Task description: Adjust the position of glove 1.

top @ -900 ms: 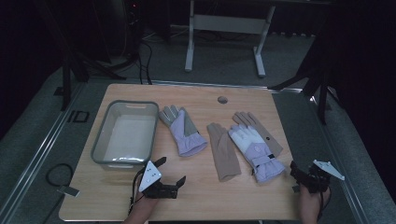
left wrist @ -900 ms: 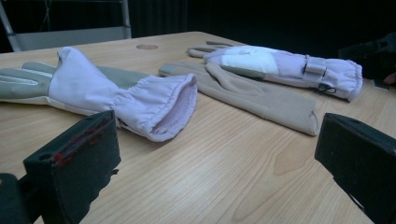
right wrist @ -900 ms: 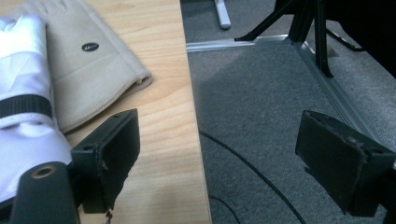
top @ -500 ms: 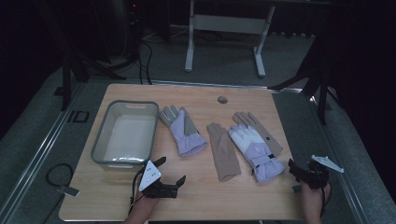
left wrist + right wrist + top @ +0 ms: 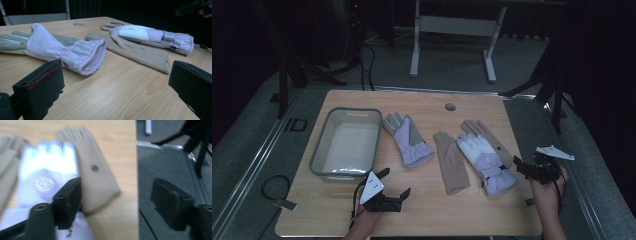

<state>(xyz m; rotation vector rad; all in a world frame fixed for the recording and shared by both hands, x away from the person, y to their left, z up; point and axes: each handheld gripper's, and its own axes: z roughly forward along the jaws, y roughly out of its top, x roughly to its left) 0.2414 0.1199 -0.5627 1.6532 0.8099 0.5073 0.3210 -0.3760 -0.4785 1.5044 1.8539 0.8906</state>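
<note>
Three gloves lie in a row on the wooden table [image 5: 432, 107]. A lilac and grey glove [image 5: 407, 140] lies beside the bin. A flat beige glove [image 5: 451, 161] is in the middle. A white and lilac glove [image 5: 484, 160] rests on top of a second beige glove [image 5: 478, 128]. My left gripper [image 5: 396, 181] sits low at the table's front, open and empty, and points at the lilac glove's cuff [image 5: 85, 56]. My right gripper [image 5: 519, 168] is held at the table's right edge, open, beside the white glove's cuff. In the right gripper view the white glove [image 5: 47, 177] and the beige glove under it [image 5: 97, 180] are blurred.
A grey plastic bin [image 5: 319, 152] stands empty at the table's left. A round cable hole [image 5: 450, 106] sits near the far edge. The table's right edge [image 5: 136, 182] drops to grey carpet. A white metal frame [image 5: 452, 25] stands on the floor behind.
My right gripper has lifted and moved a little forward along the table's right edge, toward the white glove's cuff. The left gripper and the gloves have stayed put.
</note>
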